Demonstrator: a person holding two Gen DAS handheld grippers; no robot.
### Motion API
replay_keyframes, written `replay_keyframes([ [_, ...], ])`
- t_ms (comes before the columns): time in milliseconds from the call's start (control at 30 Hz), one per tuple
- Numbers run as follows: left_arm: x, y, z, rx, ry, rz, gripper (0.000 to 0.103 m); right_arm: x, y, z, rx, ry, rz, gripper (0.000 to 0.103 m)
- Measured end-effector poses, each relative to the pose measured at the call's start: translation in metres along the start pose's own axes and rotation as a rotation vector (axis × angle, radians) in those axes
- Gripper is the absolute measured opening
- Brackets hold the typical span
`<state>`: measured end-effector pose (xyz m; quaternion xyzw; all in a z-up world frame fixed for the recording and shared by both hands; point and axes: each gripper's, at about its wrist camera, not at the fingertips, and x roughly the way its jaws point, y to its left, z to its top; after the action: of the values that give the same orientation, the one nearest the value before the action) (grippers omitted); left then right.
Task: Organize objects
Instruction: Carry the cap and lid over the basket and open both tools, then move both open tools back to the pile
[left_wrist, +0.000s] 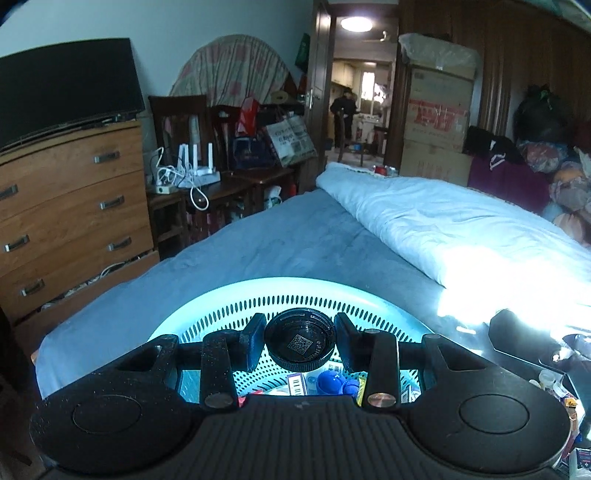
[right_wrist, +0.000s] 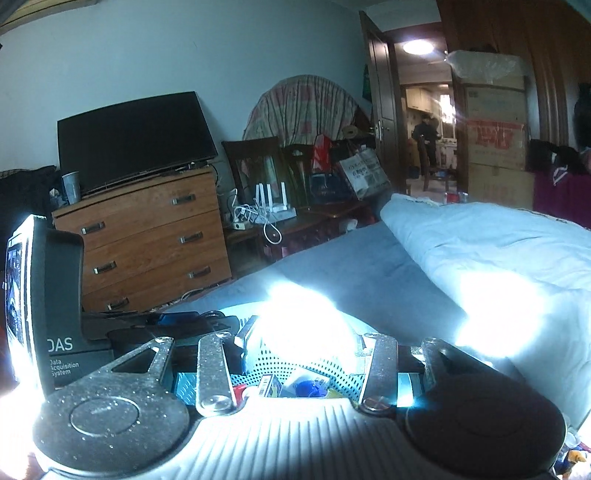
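The left gripper (left_wrist: 300, 341) has its jaws clamped on a round black plastic lid (left_wrist: 300, 343), held over the pale perforated plastic basket (left_wrist: 221, 299) on the bed, likely for dropping in; the right gripper's (right_wrist: 303, 345) jaws are lost in glare, so I cannot tell their state.

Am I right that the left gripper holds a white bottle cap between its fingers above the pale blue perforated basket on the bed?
Not quite: the bottle cap is black, not white, as the left wrist view shows. The rest holds: the left gripper has it between its fingers, above the pale blue perforated basket on the bed.
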<state>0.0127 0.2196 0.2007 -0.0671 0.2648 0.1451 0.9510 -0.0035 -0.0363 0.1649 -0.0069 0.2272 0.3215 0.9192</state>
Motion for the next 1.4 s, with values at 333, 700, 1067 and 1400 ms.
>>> replay_keyframes([
  [333,0.012,0.005,-0.009,-0.009,0.019,0.005,0.041,0.015,-0.003,-0.015,-0.004,0.056,-0.028,0.045],
  [700,0.022,0.008,-0.017,-0.007,0.036,-0.002,0.041,0.022,-0.006,-0.022,-0.024,0.067,-0.042,0.045],
  [1067,0.031,0.006,-0.022,0.004,0.053,0.025,0.062,0.028,-0.008,-0.025,-0.033,0.074,-0.047,0.048],
  [1400,-0.012,-0.020,-0.019,0.000,-0.045,-0.009,0.077,-0.065,-0.035,-0.051,-0.022,-0.127,-0.118,0.068],
])
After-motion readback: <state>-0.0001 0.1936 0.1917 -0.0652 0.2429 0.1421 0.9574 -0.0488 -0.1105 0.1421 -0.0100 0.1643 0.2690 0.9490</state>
